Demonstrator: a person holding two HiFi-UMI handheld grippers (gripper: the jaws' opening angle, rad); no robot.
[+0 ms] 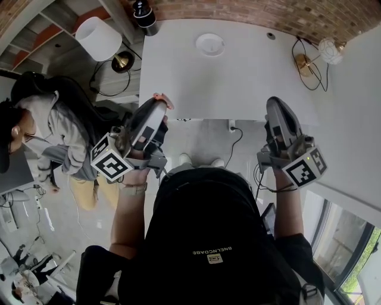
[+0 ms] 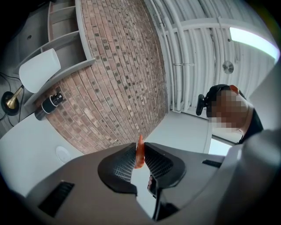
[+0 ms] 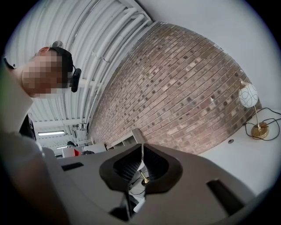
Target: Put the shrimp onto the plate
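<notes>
An orange-pink shrimp (image 2: 139, 153) stands pinched between the ribbed pads of my left gripper (image 2: 139, 147), its tail poking up past the tips. In the head view that left gripper (image 1: 161, 102) hovers at the near edge of the white table (image 1: 238, 77), with the shrimp (image 1: 162, 97) at its tip. A small round white plate (image 1: 210, 44) lies toward the table's far side; it also shows faintly as the plate (image 2: 63, 154) at the left. My right gripper (image 1: 275, 102) is held over the table's near right edge, its jaws shut with nothing between them (image 3: 141, 149).
A brick wall (image 1: 286, 15) runs behind the table. A globe lamp on a brass base (image 1: 329, 50) and its cable sit at the back right. A white lampshade (image 1: 98, 37) and a black cylinder (image 1: 144, 15) stand off the back left. A person (image 1: 53, 125) is at the left.
</notes>
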